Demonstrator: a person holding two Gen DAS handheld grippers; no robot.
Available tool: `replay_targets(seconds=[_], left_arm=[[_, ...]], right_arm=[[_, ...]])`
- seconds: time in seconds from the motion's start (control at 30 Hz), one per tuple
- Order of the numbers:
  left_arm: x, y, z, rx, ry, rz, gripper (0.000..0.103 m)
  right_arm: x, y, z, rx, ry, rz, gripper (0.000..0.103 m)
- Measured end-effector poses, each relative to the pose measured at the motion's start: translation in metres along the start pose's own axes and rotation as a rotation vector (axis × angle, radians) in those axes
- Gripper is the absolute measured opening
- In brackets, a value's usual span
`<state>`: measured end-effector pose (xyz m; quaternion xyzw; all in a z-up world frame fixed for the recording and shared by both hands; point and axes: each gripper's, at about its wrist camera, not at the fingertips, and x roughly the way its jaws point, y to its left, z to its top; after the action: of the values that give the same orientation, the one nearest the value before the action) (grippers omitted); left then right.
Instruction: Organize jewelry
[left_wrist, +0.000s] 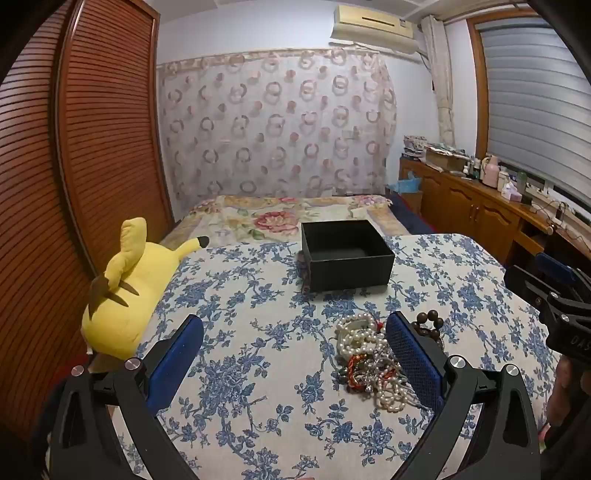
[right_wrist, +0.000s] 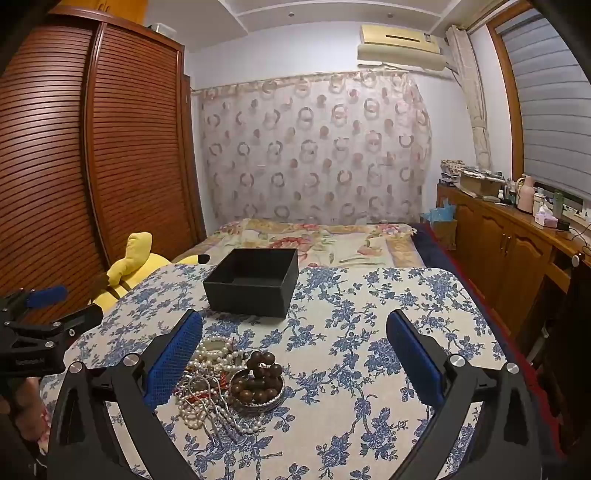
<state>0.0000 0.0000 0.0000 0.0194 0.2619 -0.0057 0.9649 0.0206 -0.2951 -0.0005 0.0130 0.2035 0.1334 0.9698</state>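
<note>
Both grippers, left (left_wrist: 294, 341) and right (right_wrist: 294, 341), are wide open, holding nothing, hovering by the jewelry pile (right_wrist: 218, 380) (pearls mostly) near the black box (right_wrist: 253, 286).

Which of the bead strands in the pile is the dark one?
The brown wooden bead bracelet, sitting on the silver bangle at the pile's right edge; the other strands, like the pearl strands, are white or reddish.

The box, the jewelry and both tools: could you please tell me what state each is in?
Box: open, upright, looks empty.
Jewelry: tangled heap on the table, outside the box.
Left tool: open, holding nothing.
Right tool: open, holding nothing.
</note>
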Motion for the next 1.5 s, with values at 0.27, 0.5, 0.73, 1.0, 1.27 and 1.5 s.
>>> replay_targets(seconds=[0.27,0.5,0.73,1.0,1.27,1.5], left_arm=[[0.0001,0.0001,0.0,-0.002,-0.001,0.001,0.095],[-0.0001,0.0002,0.0,-0.004,-0.002,-0.001,0.095],[0.0009,-0.0001,-0.0002,-0.005,-0.004,-0.004,0.095],[-0.0054,0.0036,0.0006,-0.005,-0.007,-0.003,0.095],[-0.0041,0.0012,0.0027,-0.006,-0.009,-0.004,0.095],[-0.0042,0.0012,0.0024,-0.006,-0.011,-0.004,0.095]], right_arm=[[0.0003,-0.0009,-0.0004,0.003,0.001,-0.003,0.1],[-0.0007,0.0004,0.0001,0.003,0.002,-0.001,0.1],[-0.0011,0.0005,0.0,0.002,0.003,0.0,0.1],[-0.002,0.0007,0.0005,0.003,0.002,0.0,0.1],[-0.0031,0.0013,0.0012,0.003,0.001,0.0,0.1],[-0.0034,0.0016,0.0014,0.003,0.0,0.0,0.1]])
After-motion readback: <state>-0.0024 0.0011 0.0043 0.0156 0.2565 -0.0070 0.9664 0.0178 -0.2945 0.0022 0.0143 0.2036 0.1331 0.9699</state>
